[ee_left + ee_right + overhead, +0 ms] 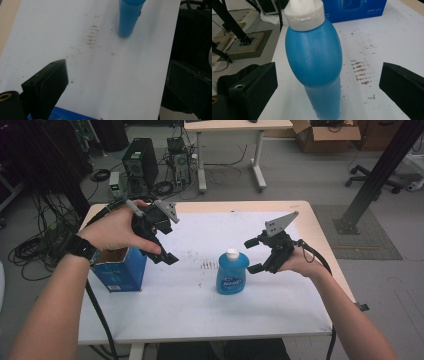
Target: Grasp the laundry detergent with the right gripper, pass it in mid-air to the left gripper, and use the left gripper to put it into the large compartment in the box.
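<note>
A: Where is the blue bottle (232,273) standing?

B: Upright on the white sheet (200,305) that covers the counter (320,235), near the middle, with its white cap (232,253) on top. A patch of brown marks (206,265) lies just beside the bottle, on the side toward the blue box (121,268).

A: And the right gripper (252,255)?

B: Just beside the bottle, on the side away from the box. Its jaws stand wide apart. In the right gripper view the bottle (315,65) rises between them, touching neither.

A: The left gripper (167,247)?

B: Held in the air above the box's open top, well apart from the bottle. Its jaws are wide too, with nothing between them. The left gripper view looks down across the sheet (75,50) toward the bottle's base (128,20).

A: The box?

B: It stands near the counter's edge, well apart from the bottle.
</note>
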Available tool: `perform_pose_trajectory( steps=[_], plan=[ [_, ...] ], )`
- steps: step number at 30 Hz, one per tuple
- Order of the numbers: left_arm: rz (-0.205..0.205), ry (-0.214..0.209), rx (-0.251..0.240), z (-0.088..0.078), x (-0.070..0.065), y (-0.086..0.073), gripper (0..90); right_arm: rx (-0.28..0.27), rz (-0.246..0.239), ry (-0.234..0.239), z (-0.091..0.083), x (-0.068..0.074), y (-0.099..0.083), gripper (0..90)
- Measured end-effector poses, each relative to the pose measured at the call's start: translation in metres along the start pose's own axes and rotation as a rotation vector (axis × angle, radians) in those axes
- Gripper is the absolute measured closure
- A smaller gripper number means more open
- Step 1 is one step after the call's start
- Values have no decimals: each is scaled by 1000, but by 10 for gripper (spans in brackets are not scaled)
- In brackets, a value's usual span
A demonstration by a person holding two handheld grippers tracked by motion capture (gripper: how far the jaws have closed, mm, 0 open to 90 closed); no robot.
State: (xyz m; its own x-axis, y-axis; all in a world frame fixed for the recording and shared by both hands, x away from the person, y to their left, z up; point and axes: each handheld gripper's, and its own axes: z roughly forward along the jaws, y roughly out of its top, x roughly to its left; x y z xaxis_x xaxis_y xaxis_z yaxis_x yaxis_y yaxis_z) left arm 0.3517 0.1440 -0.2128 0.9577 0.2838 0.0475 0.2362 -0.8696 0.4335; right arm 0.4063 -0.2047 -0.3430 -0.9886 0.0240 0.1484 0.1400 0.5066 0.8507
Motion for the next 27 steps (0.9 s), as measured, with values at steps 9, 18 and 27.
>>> perform_pose_trajectory(
  steps=[9, 18, 27],
  plan=[
    [5, -7, -4, 1, -1, 0, 45, -12, -11, 13, 16, 1, -5, 18],
    [6, -12, -4, 2, -1, 0, 45, -5, -7, 24, 32, 1, -12, 30],
    [11, -21, -9, 3, -1, 0, 45, -11, -13, 45, 41, 3, -13, 55]
  ],
)
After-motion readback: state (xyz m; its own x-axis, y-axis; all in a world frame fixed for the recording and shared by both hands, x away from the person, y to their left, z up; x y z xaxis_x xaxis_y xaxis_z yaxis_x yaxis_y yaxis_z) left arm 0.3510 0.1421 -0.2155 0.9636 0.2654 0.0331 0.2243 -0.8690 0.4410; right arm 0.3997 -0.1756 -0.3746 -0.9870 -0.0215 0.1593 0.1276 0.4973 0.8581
